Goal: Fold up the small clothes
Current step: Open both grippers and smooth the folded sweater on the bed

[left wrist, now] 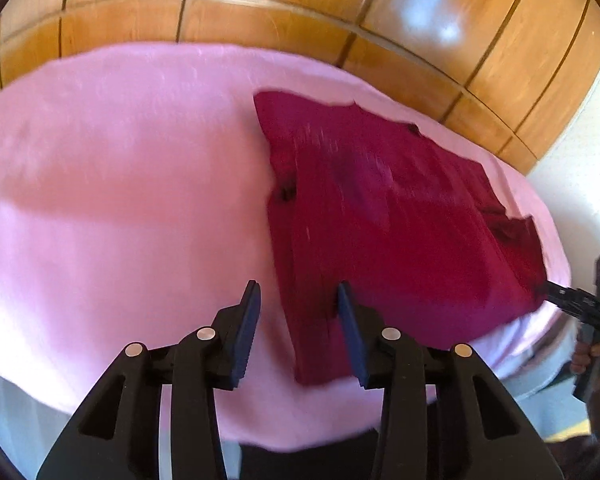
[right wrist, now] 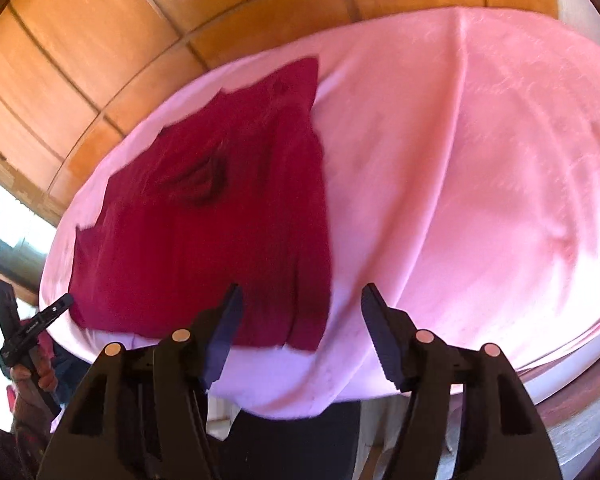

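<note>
On the left, my left gripper point(left wrist: 298, 294) hovers over the near edge of the surface point(left wrist: 120, 200), which is draped in a pink cloth; its jaws stand partly apart and hold nothing — the near left corner of the red garment point(left wrist: 380, 220) lies just under them, untouched as far as I can tell. The garment lies flat on the pink cloth, partly folded, with its far end reaching toward the wooden wall panels point(left wrist: 300, 20). To the right, my right gripper point(right wrist: 300, 300) hangs above the garment's near right corner — jaws wide, empty. Right of that, bare pink cloth.
</note>
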The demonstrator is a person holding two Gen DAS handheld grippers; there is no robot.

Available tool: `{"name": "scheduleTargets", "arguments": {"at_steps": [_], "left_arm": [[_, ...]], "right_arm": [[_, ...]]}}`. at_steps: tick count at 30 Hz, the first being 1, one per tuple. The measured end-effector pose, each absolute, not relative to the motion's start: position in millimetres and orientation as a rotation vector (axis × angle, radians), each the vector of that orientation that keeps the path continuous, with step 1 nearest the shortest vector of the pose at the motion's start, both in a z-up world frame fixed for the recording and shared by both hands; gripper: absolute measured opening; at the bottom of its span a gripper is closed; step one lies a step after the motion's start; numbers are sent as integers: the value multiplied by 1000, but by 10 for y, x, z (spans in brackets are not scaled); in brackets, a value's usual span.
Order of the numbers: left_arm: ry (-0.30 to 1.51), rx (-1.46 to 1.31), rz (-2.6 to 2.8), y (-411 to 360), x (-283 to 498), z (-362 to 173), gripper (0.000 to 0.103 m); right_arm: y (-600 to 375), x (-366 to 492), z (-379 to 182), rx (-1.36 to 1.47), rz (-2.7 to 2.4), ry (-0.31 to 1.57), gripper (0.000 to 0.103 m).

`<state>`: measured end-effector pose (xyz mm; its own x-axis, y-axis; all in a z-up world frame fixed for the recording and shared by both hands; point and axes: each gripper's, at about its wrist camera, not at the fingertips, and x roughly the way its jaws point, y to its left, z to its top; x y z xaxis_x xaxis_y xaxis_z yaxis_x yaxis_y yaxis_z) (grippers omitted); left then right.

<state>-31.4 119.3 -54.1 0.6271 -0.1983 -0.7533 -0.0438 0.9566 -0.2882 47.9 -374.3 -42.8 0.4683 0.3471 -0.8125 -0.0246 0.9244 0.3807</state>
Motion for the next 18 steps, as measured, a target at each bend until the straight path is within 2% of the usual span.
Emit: {"name": "scheduleTargets", "arguments": {"at_steps": [2,5,10,12,15,16,18], "left_arm": [[869,-269,-88,1180,-216,-488,38],[844,-246,-88,1135,-9,-438,48],[857,-160,-95,990,285,-471,48],[878,-100,-65,918,392,-496,48],[900,-23,-21,833,479,-540,48],[899,-22,-20,825,482,-539,49],[891,-23,-15,809,474,-528,59]], "right_arm": [[-3789,540,-371,332,216,1038,61],[-3832,656,-321,345,191,1004,58],[-3765,1011,-300,365,210,967,58],[-3689,1149,-357,354,211,973,66],[-3577,1284,-463,362,233,990,66],[-3546,1294,-492,359,242,993,66],[-3441,1310,-549,346,251,999,69]]}}
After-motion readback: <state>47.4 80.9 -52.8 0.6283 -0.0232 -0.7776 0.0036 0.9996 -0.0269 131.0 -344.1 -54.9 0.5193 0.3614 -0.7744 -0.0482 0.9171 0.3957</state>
